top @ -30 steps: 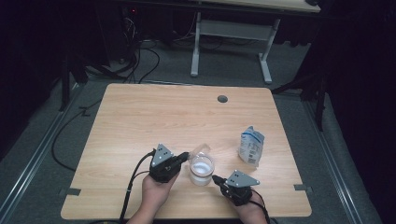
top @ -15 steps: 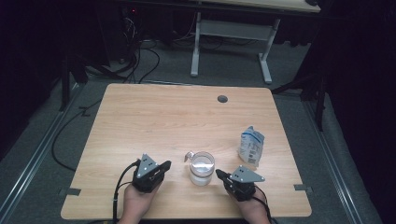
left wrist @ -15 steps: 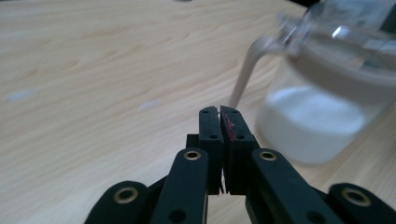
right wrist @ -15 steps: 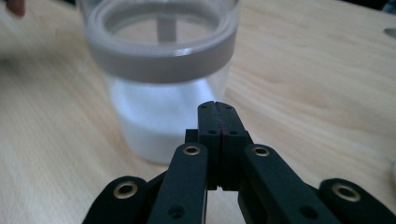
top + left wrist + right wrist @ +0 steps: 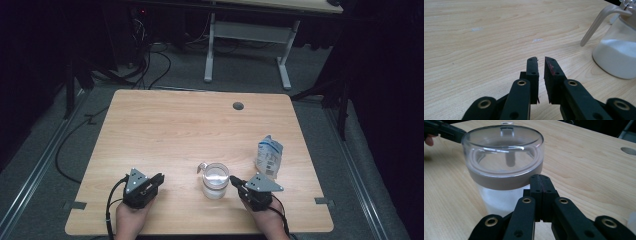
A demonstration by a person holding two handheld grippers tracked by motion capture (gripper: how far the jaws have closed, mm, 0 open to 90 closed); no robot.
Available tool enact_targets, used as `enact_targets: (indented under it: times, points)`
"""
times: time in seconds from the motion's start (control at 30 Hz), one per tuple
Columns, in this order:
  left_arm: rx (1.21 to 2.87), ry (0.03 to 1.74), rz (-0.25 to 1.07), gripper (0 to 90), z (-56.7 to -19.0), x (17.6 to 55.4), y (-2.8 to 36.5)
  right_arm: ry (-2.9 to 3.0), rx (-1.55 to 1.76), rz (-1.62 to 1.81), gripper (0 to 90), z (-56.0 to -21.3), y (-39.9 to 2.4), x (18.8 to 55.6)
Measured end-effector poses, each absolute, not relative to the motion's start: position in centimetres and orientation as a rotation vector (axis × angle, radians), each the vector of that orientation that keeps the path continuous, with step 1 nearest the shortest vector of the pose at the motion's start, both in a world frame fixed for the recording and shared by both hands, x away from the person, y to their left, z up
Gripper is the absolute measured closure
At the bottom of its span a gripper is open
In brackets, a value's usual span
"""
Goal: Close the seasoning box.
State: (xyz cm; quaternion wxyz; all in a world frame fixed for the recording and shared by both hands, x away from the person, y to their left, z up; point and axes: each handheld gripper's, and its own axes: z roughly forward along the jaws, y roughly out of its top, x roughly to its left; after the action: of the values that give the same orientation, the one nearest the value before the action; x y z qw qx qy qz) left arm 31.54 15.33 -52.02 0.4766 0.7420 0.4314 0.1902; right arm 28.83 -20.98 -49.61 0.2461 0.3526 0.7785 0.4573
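The jar (image 5: 216, 180) looks heavy with white powder, hard and slippery; better grip under its lid. Left gripper (image 5: 541, 65) has just been opening, nothing between; right gripper (image 5: 541, 182) is closed, empty.

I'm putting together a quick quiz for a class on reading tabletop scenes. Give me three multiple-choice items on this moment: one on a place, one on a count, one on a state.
1. Where does the white pouch stand relative to the clear jar?
A. On the jar's right side in the high view
B. On the jar's left side
C. On top of the jar

2. How many hand-held grippers rest near the table's front edge?
A. One
B. Two
C. Three

3. How do the jaws of the left hand-held gripper stand?
A. Clamped on the jar's lid
B. Slightly apart, nothing between them
C. Gripping the pouch

Answers:
1 A, the pouch stands right of the jar in the high view.
2 B, the left one and the right hand-held gripper flank the jar.
3 B, the left gripper view shows a narrow empty gap over bare wood.
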Motion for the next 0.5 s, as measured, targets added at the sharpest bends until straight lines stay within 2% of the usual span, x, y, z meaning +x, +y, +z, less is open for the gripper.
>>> enact_targets:
  times: [0.33, 0.5]
  points:
    - [1.794, 1.077, 0.465, 81.5, -52.0, 31.7, 16.1, 2.195, 0.855, 1.301, 90.0, -49.7, -18.6, 27.7]
    - [1.777, 1.095, 0.475, 81.3, -52.0, 31.7, 16.8, 2.157, 0.904, 1.286, 90.0, -49.7, -19.0, 28.8]
